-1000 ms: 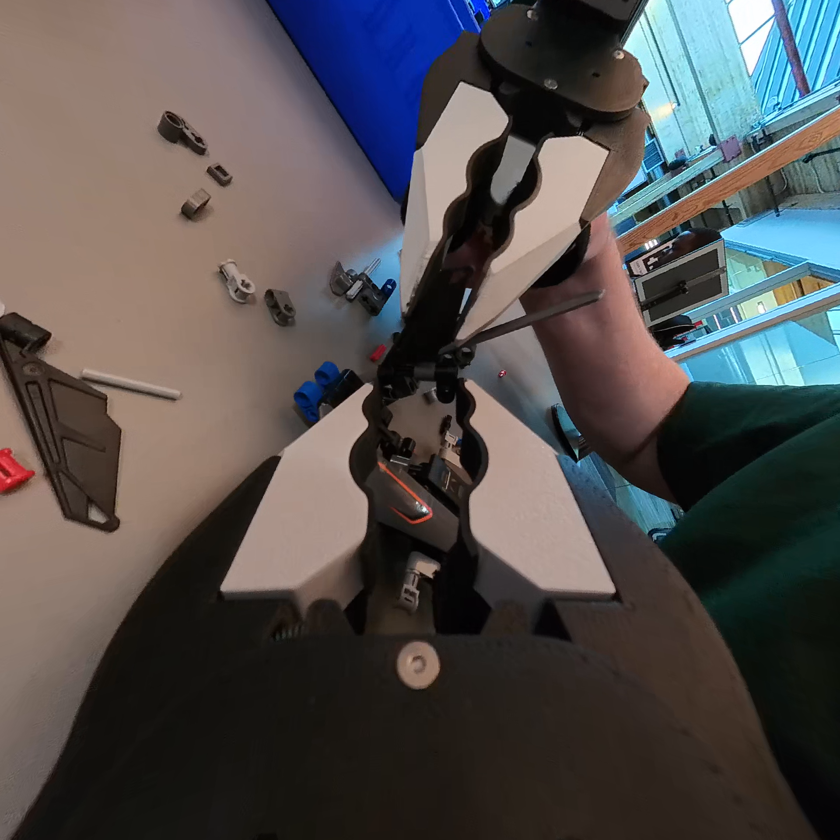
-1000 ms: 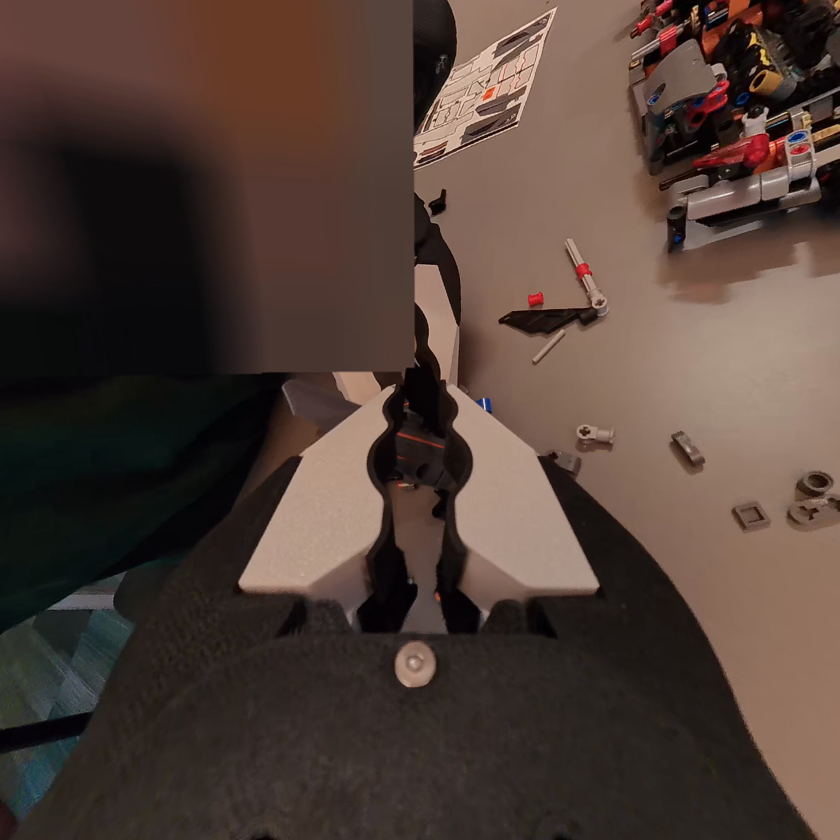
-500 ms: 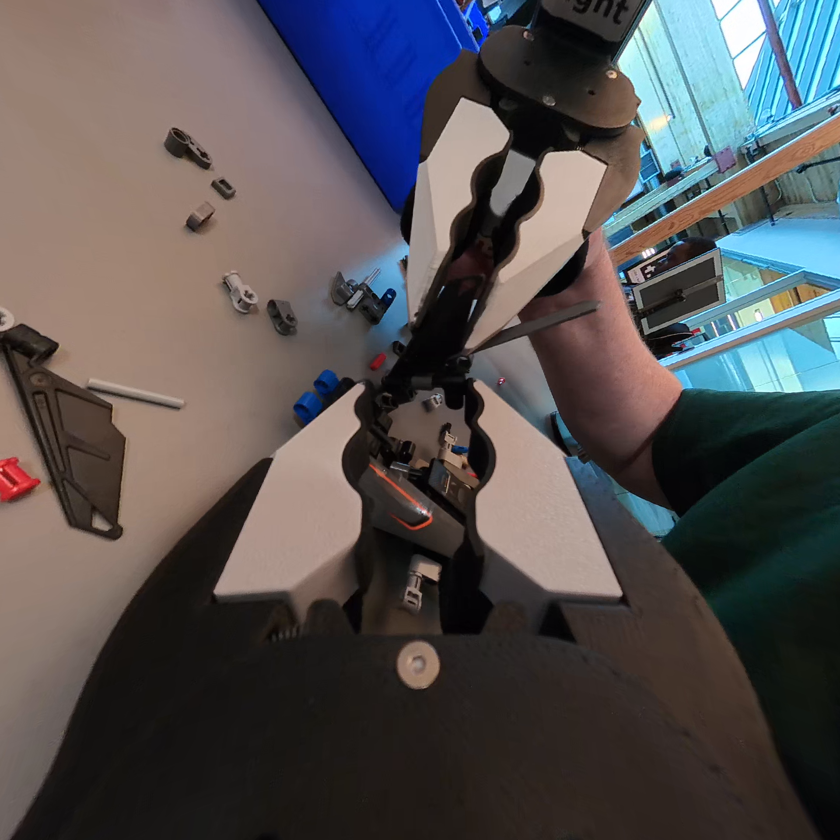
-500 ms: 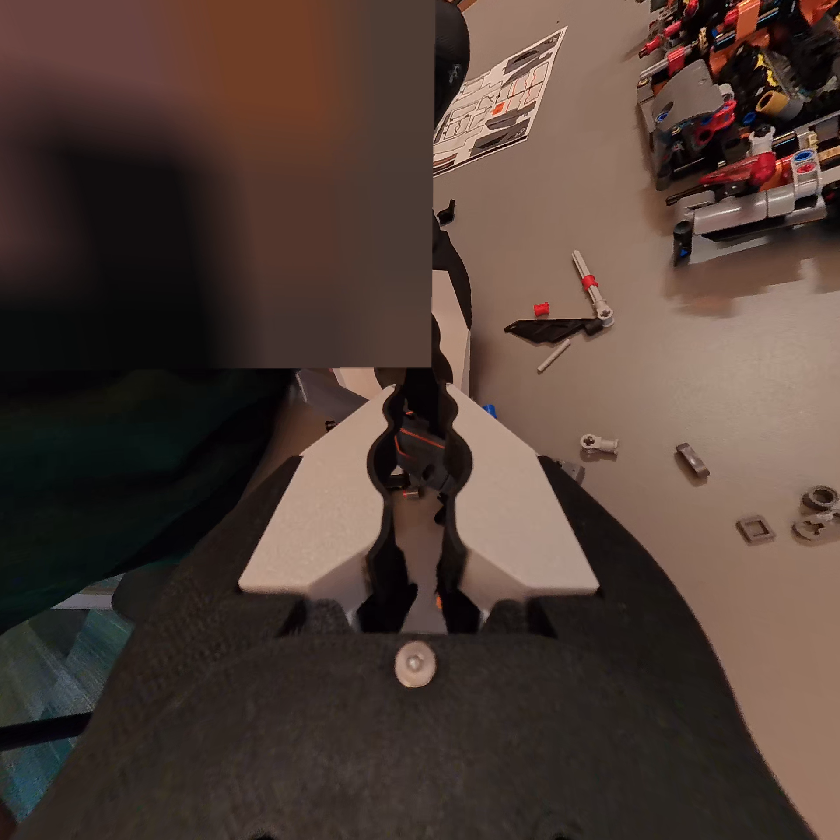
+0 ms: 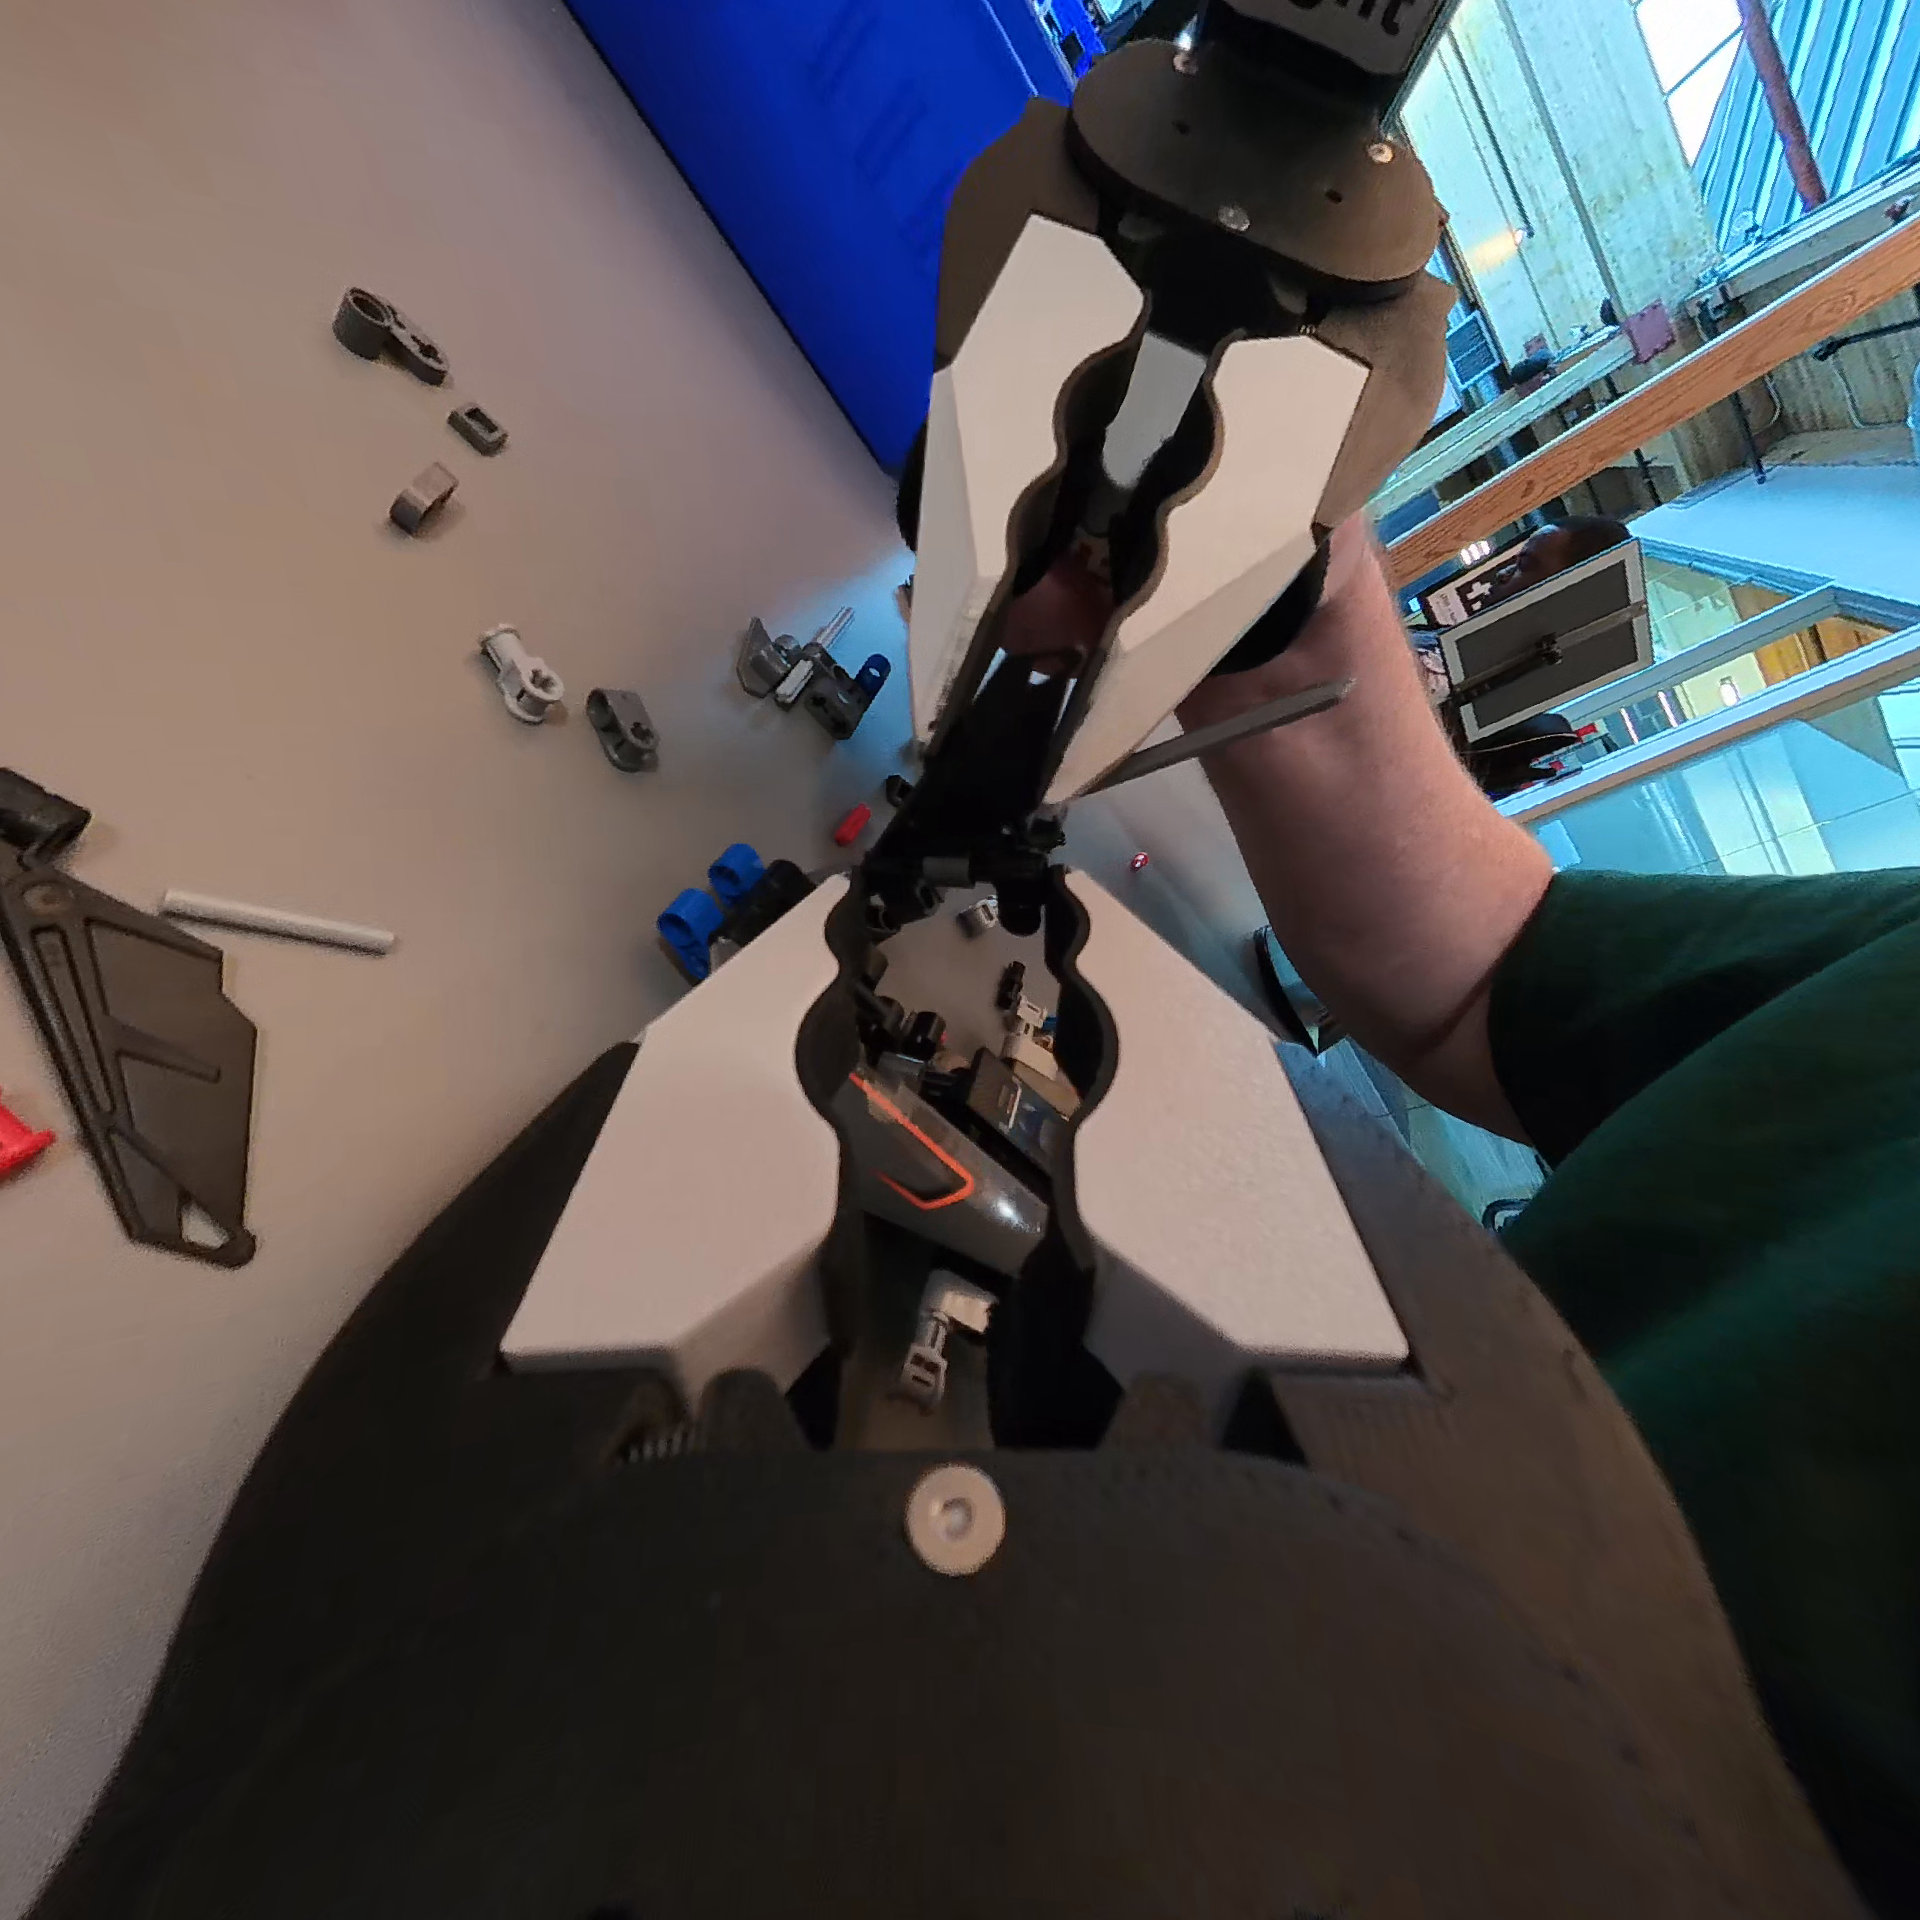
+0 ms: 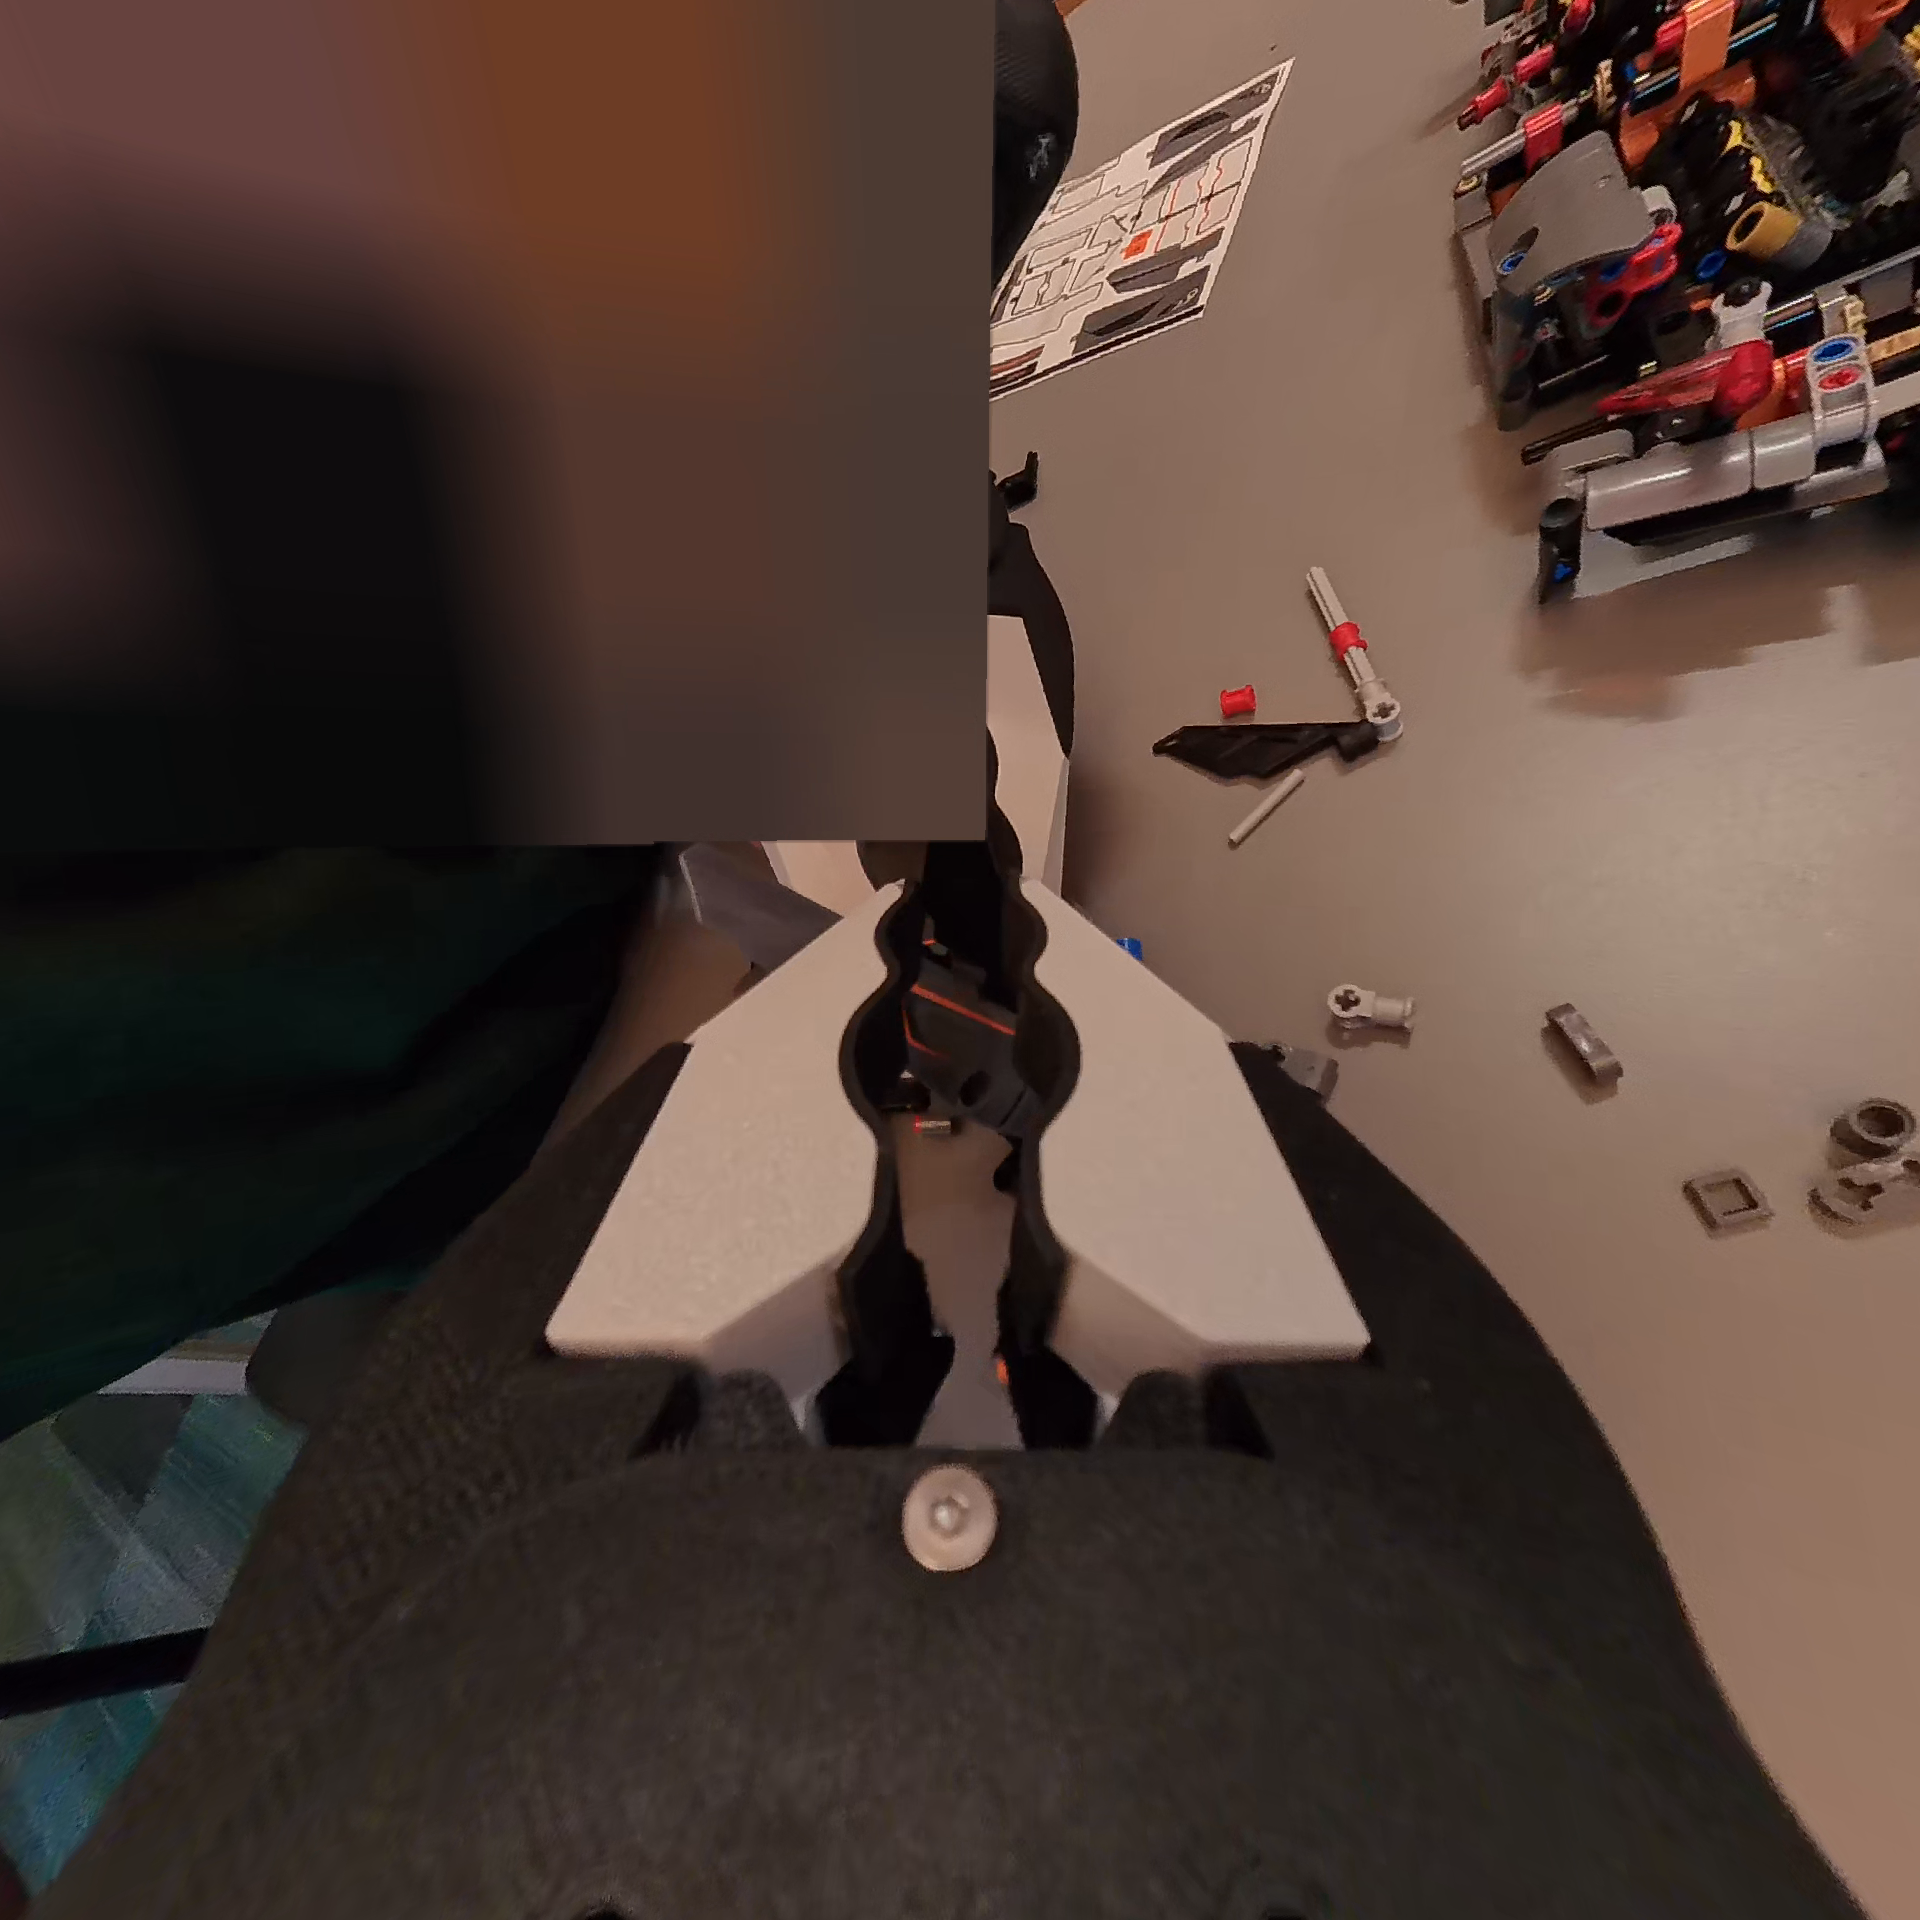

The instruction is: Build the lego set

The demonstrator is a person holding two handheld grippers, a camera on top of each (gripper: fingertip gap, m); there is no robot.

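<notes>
While the two grippers meet tip to tip above the grey worktop (image 5: 312, 1403), the left gripper (image 5: 951, 914) has its fingers nearly closed around a dark grey lego sub-assembly with an orange stripe (image 5: 935, 1164), and the right gripper (image 6: 961, 914) pinches the black end of that same sub-assembly between fingers closed almost as far. The piece hangs in the air between them, clear of the worktop. Loose parts lie scattered below: a black angled panel (image 5: 135, 1049), a thin white axle (image 5: 275, 922), blue connectors (image 5: 712, 899) and small grey connectors (image 5: 520, 675). Toward the far right corner of the worktop stands the partly built model (image 6: 1683, 281), with a sticker sheet (image 6: 1132, 229) lying near it. A bare forearm (image 5: 1382, 831) in a green sleeve holds the right gripper.
</notes>
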